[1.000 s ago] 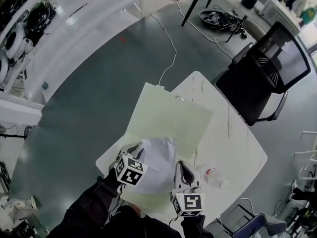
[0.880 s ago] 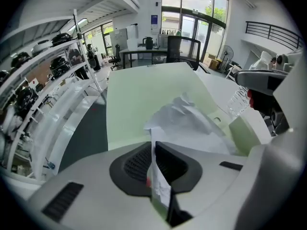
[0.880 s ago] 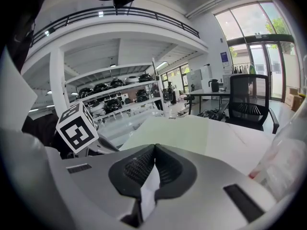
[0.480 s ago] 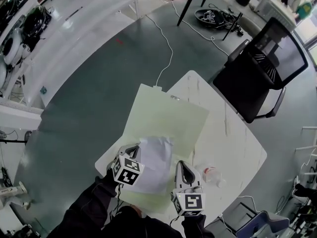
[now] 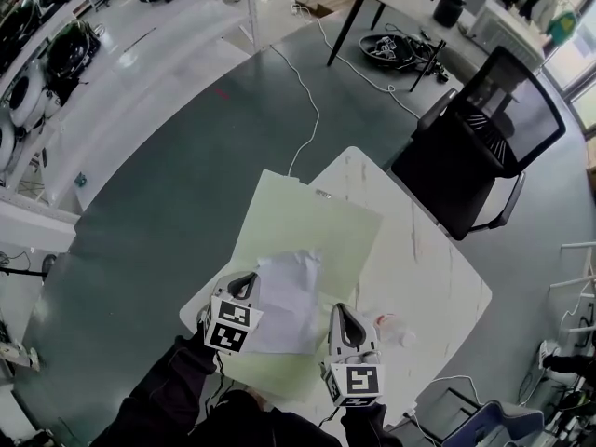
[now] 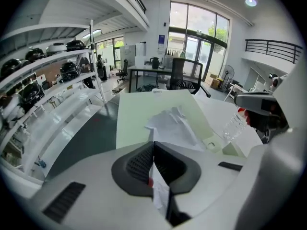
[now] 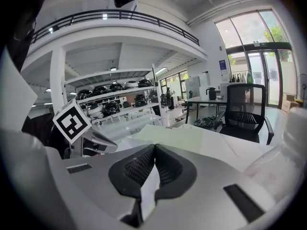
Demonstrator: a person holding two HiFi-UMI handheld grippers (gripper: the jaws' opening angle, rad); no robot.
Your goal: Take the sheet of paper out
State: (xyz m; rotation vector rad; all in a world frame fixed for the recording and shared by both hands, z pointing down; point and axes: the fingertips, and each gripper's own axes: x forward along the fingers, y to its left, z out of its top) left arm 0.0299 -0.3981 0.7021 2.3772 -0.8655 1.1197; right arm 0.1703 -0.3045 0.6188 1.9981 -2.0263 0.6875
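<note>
A pale green folder (image 5: 312, 217) lies open on the white table (image 5: 438, 277). On its near half rests a crumpled white sheet of paper (image 5: 284, 296). My left gripper (image 5: 244, 285) is shut on the sheet's left edge; in the left gripper view a white strip of the paper (image 6: 173, 126) is pinched between the closed jaws (image 6: 153, 150). My right gripper (image 5: 341, 313) sits at the folder's near right edge. Its jaws (image 7: 154, 152) are shut on a thin pale strip that looks like the folder's edge.
A clear plastic bottle (image 5: 393, 328) with a red cap lies on the table right of my right gripper. A black office chair (image 5: 475, 147) stands at the table's far right. A white cable (image 5: 307, 110) runs over the floor. Shelves (image 5: 56, 45) line the left.
The left gripper's jaws have closed on the sheet's edge and lifted it a little. The sheet now lies flatter and more spread. The right gripper has also risen slightly.
</note>
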